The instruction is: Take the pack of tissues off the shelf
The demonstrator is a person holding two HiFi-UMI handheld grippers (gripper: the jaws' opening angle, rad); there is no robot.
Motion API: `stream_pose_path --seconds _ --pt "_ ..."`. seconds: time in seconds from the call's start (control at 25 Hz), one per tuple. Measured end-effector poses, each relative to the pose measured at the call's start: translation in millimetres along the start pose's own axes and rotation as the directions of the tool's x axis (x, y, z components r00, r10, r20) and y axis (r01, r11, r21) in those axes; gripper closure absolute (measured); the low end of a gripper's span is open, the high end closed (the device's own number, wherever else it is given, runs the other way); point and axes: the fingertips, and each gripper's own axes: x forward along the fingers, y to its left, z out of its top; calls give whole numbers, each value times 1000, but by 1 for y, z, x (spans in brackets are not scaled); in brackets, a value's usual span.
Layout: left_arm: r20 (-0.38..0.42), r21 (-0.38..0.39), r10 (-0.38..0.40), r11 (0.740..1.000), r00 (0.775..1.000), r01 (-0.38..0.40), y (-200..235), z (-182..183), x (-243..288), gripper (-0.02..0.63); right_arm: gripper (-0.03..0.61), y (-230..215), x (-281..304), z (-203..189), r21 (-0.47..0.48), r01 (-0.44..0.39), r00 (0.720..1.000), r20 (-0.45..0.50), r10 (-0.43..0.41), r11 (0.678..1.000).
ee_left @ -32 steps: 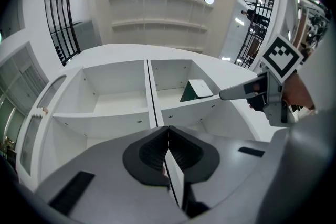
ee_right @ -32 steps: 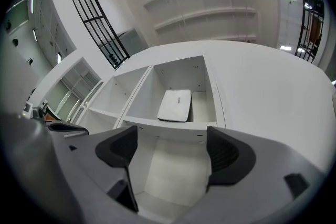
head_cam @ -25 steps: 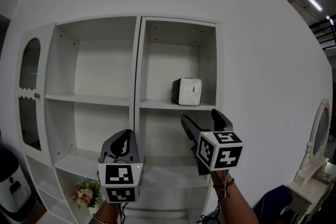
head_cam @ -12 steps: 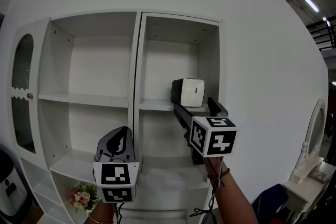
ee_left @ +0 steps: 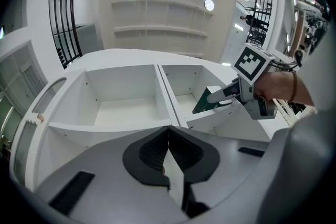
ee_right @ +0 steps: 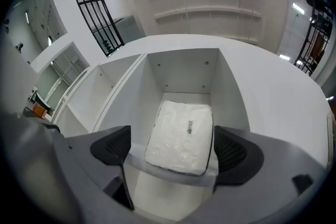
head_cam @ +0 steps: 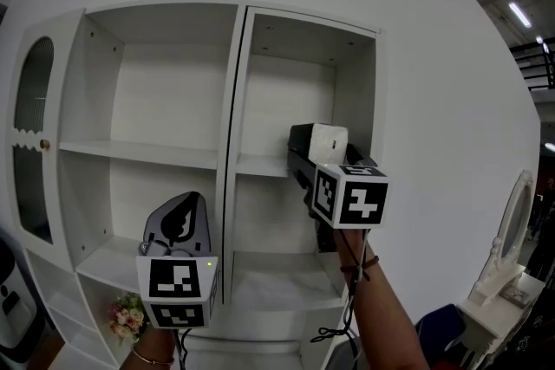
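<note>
Framing the pack at the shelf's front edge, the right gripper's fingers had just been opening to clear its width, not pressing; the left gripper's fingers were closed, idle.

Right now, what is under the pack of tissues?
Only the white shelf; the pack lies flat on it. The patch of shelf directly beneath is covered by the pack itself, so nothing there can be checked.

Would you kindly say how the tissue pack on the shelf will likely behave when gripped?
The tissue pack looks soft: its crinkled wrapper suggests it would give when squeezed. The plastic film may be slippery. Probably light, so a nudge might slide it.
</note>
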Motion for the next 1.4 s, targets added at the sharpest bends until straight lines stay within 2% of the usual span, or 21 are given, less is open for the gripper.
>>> stream_pose_path --seconds 0.24,0.6,0.96,1.4 --pt "0 -7 13 1000 1000 -13 13 -3 -2 595 94 -10 13 7 -17 55 998 -26 -55 998" --pt "1 -23 -3 1000 1000 3 12 -6 0 595 97 -18 25 5 -28 88 993 -77 -90 996" --pt "-1 -37 -19 999 1000 19 3 -10 4 595 153 -18 25 4 -62 93 991 -90 -98 994" --pt "-6 -47 -25 999 1000 24 -1 -14 1 595 192 -18 24 4 -81 111 989 -93 -119 990"
